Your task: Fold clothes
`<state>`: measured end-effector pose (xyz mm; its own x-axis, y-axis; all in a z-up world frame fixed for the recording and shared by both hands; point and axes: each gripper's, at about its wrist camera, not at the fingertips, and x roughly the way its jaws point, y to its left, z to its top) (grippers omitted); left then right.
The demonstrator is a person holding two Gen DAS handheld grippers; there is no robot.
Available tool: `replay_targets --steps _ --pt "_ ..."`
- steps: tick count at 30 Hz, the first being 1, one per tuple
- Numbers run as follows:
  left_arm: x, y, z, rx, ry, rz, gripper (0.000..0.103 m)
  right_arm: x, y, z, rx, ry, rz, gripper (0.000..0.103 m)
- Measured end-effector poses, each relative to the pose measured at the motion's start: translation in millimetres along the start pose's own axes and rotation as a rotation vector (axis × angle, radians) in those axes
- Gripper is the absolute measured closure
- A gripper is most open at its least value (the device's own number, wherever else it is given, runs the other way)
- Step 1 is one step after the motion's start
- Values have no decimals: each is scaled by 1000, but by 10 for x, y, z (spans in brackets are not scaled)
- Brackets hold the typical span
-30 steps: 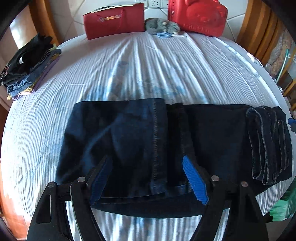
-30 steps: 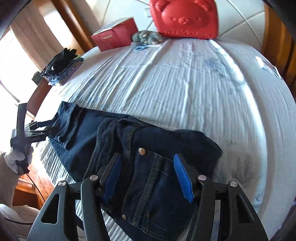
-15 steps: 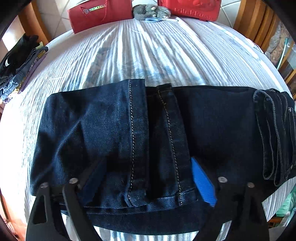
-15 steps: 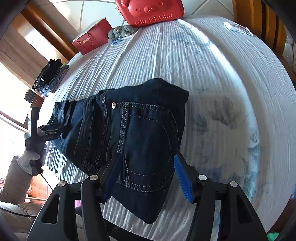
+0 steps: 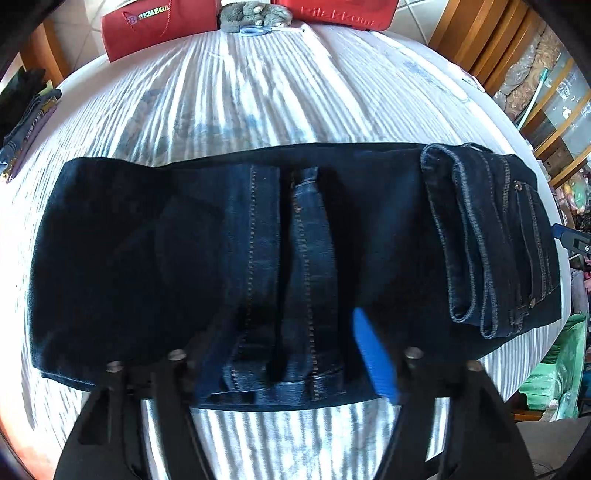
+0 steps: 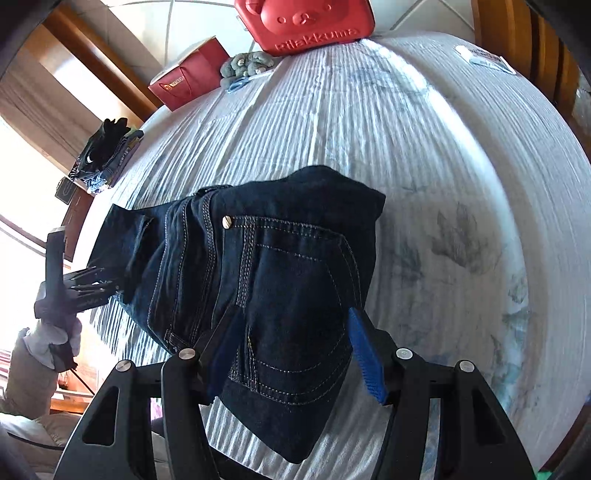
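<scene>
Dark blue jeans (image 5: 184, 258) lie folded lengthwise across a round table with a white striped cloth (image 5: 258, 92). The hem end sits between the fingers of my left gripper (image 5: 288, 354), which is open; its right blue pad (image 5: 373, 358) shows, while dark denim hides the left one. The waist end with the back pocket (image 6: 295, 288) lies between the wide-apart fingers of my open right gripper (image 6: 295, 354). In the right wrist view a gloved hand (image 6: 48, 339) holds the left gripper (image 6: 85, 284) at the far end of the jeans.
A red paper bag (image 5: 159, 29), a red box (image 6: 306, 26) and a grey soft toy with blue scissors (image 5: 251, 22) stand at the table's back. Folded clothes (image 6: 107, 151) are stacked at the left edge. Wooden chairs (image 5: 476, 40) ring the table.
Both grippers have moved in over the jeans, which now fill more of each view. The hem has slid deeper between the left fingers, the pocket end between the right ones.
</scene>
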<state>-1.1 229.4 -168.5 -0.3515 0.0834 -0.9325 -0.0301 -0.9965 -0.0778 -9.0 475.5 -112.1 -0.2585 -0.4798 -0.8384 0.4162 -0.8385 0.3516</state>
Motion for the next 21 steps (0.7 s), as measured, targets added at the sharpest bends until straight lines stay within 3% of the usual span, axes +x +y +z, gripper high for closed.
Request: replay_targets --steps 4,8,11,16,21 --pt "-187 -157 59 -117 -70 175 23 -8 -33 110 -69 7 22 45" --pt "9 -229 -33 -261 -5 227 23 141 -57 328 -210 73 48 45" --pt "192 -275 -151 -307 51 282 22 351 -56 427 -278 139 77 45" --pt "184 -280 -107 -395 23 266 22 463 -72 462 -355 204 103 44" --pt "-55 -675 -150 -536 -39 288 22 365 -168 493 -485 220 187 45"
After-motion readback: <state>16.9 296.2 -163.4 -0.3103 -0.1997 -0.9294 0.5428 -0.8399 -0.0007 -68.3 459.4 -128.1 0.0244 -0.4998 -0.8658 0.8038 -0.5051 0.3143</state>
